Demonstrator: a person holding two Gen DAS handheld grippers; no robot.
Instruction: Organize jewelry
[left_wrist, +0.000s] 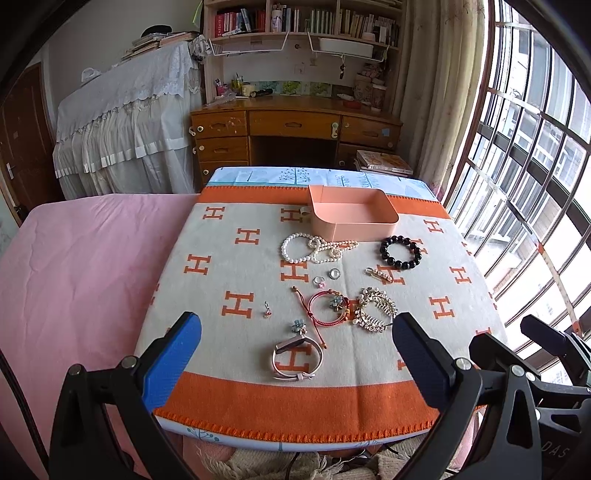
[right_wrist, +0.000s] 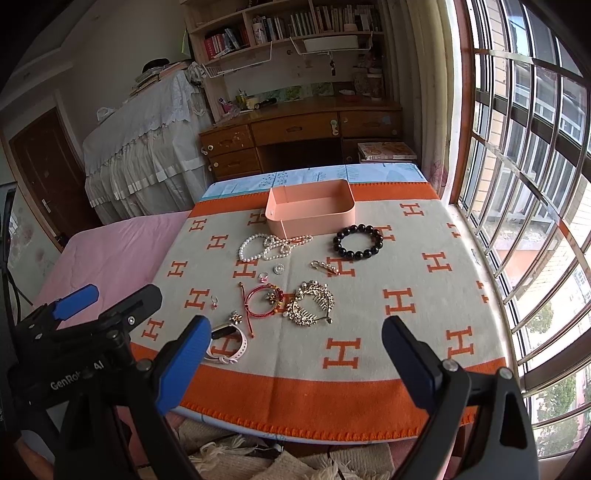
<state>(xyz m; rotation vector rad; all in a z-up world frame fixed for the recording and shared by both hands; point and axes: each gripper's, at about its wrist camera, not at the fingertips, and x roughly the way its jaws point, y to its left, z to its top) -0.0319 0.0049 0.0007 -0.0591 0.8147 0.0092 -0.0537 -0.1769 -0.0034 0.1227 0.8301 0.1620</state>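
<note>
An empty peach box (left_wrist: 352, 214) (right_wrist: 310, 212) stands at the far side of the H-patterned cloth (left_wrist: 229, 266). In front of it lie a pearl necklace (left_wrist: 314, 249) (right_wrist: 267, 245), a black bead bracelet (left_wrist: 402, 252) (right_wrist: 357, 236), a red cord bracelet (left_wrist: 327, 312) (right_wrist: 262, 304), a gold comb (left_wrist: 375, 310) (right_wrist: 310, 304), small rings (left_wrist: 334, 274) and a pink watch band (left_wrist: 295, 356) (right_wrist: 227, 345). My left gripper (left_wrist: 295, 354) is open over the watch band at the near edge. My right gripper (right_wrist: 291, 360) is open and empty beside it.
A pink bed (left_wrist: 74, 266) lies left of the table. A wooden desk (left_wrist: 295, 129) with bookshelves stands behind. Barred windows (right_wrist: 524, 184) run along the right. A gold pin (left_wrist: 380, 274) and small charms (left_wrist: 266, 309) lie among the jewelry.
</note>
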